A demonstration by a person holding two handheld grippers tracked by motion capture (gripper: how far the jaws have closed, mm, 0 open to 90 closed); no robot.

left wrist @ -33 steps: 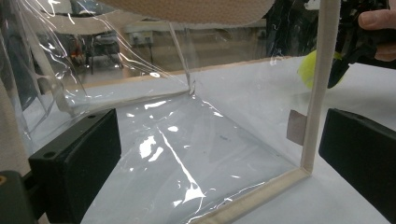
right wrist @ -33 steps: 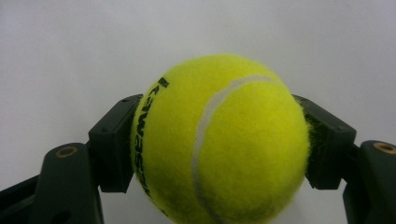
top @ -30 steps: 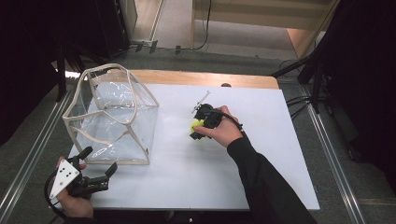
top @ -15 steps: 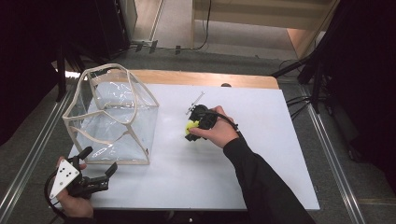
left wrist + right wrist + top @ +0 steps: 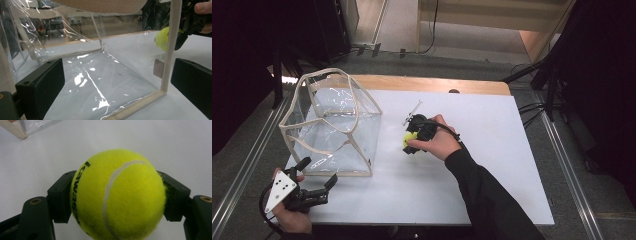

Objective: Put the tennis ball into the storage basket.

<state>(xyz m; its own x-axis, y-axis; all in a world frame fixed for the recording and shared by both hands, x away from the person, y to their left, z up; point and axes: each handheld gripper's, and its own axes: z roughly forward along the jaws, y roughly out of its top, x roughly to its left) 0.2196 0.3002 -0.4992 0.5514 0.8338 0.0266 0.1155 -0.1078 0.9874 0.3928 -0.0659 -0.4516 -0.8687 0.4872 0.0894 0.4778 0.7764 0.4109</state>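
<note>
Yellow felt tennis ball (image 5: 117, 195) is clamped in my right gripper (image 5: 414, 137) jaws, now carried closer to the clear plastic bag (image 5: 332, 125); left gripper (image 5: 314, 192) jaws gape empty.

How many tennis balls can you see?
1. The tennis ball is squeezed between the right tongs over the white table, right of the clear bag. The bag looks empty.

Lab-like workspace: white table (image 5: 492, 150), floor cables (image 5: 532, 107), dark surroundings.
</note>
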